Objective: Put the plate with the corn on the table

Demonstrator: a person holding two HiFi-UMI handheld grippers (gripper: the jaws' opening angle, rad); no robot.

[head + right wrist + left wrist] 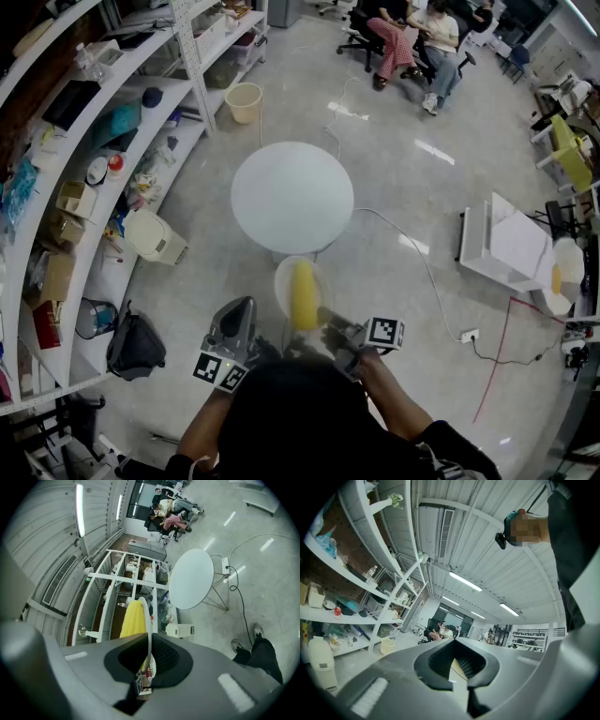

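Status: plate in hand, not yet set down. The right gripper (330, 321) pinches the near rim of the plate (281, 284). In the right gripper view the thin white edge sits squarely between the two pads, which press on it from both sides. The corn (303, 295) lies lengthwise on the plate, a single yellow cob, apparently steady. The plate hangs in the air over the floor, just on the near side of the round white table (292, 197) and close to its near edge. It is clear of the tabletop, and nothing else can be seen on that surface. The left gripper (242, 314) is to the left of the plate and apart from it. Its jaws are pressed together with nothing between them, so it takes no part in the carry. Shelving (94, 169) runs along the left side, and seated people (412, 37) are far off at the back; neither is in the way. Judged progress: pick-up and lift done, and the carry is well along, since the table is directly ahead. Remaining: bring the plate forward over the tabletop, lower it flat until it rests there, spread the right jaws and draw back. Main risk, as I read it: a one-edge grip lets the plate tip and the cob roll off.
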